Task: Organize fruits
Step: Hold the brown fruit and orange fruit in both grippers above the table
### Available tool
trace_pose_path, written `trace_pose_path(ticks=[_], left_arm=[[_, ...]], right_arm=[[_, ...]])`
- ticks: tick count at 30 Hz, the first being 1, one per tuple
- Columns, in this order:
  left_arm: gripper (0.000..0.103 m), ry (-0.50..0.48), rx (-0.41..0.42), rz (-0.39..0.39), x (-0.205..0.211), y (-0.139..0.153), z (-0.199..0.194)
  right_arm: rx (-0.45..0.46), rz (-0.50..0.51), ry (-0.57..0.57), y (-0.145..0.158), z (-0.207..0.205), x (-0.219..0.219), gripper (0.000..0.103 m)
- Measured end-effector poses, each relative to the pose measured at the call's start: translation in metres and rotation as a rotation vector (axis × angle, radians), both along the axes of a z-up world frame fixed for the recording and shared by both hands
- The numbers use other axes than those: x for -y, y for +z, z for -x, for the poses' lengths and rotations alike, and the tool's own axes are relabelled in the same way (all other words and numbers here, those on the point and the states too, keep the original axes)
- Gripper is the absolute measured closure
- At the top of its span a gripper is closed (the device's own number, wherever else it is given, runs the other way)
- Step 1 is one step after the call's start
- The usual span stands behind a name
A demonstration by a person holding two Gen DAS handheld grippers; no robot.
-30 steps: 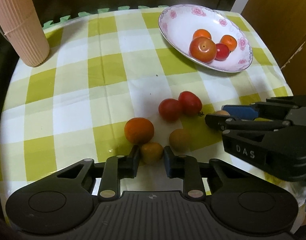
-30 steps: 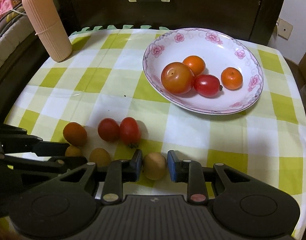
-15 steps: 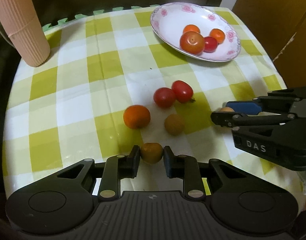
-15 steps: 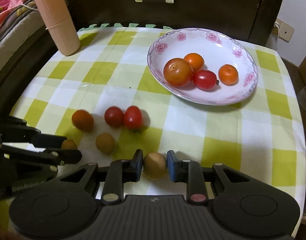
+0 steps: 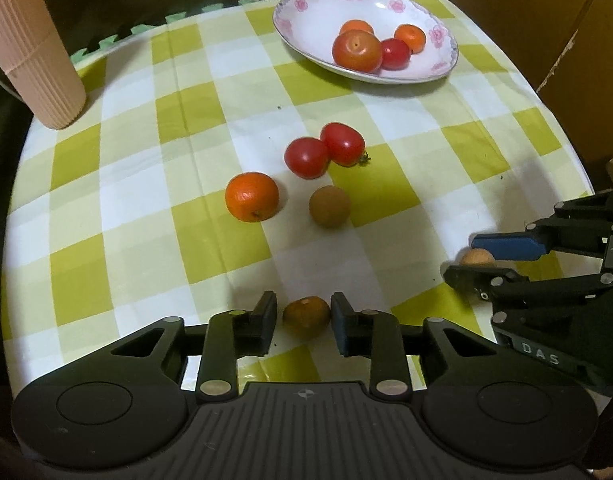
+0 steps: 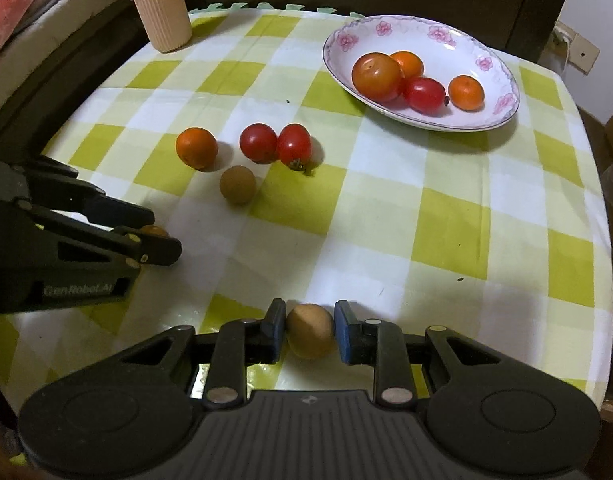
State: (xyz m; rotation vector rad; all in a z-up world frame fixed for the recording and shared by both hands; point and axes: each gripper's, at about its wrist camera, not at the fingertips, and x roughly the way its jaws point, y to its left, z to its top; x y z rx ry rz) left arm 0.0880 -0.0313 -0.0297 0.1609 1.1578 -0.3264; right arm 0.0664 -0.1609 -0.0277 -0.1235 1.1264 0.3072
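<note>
Left gripper [image 5: 302, 317] closed on a small orange fruit [image 5: 306, 316], right gripper [image 6: 309, 330] pinching a tan fruit [image 6: 309, 330], both low at the near table [image 6: 446, 216] edge. Bowl [image 6: 502, 114] far ahead, off to the right, so nearer the right one. Four fruits loose mid-table.

Both cams are wrist fisheyes looking fwd along their own fingers, angled down at the checked tablecloth [image 5: 118, 168] from close, low height. Left cam sits at the near-left edge, facing the floral bowl [image 5: 302, 28] far right. Right cam sits near-right, facing the bowl [image 6: 346, 46] too. Both views share the bowl, loose fruits mid-table, ribbed cup [image 6: 158, 4].
</note>
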Motion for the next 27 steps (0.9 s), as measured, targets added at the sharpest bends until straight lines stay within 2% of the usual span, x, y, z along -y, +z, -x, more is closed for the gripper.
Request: trace_pose_path(ticks=[3, 8, 10, 21, 26, 27], left_arm=[[0.053, 0.018, 0.005, 0.026, -0.004, 0.004, -0.003], [0.047, 0.036, 0.003, 0.055, -0.007, 0.010, -0.006], [0.041, 0.043, -0.005, 0.071, -0.008, 0.011, -0.006], [0.041, 0.017, -0.030, 0.032, -0.001, 0.000, 0.000], [0.046, 0.019, -0.032, 0.014, 0.002, -0.004, 0.001], [0.050, 0.017, -0.030, 0.017, 0.002, -0.004, 0.001]], right_arm=[[0.007, -0.048, -0.028, 0.005, -0.002, 0.013, 0.072], [0.013, -0.089, -0.084, 0.013, -0.008, 0.033, 0.067], [0.004, -0.116, -0.097, 0.014, -0.009, 0.039, 0.064], [-0.007, -0.092, -0.043, 0.004, -0.001, 0.019, 0.063], [0.003, -0.080, -0.045, 0.002, -0.002, 0.014, 0.063], [0.001, -0.077, -0.042, 0.002, -0.002, 0.013, 0.064]])
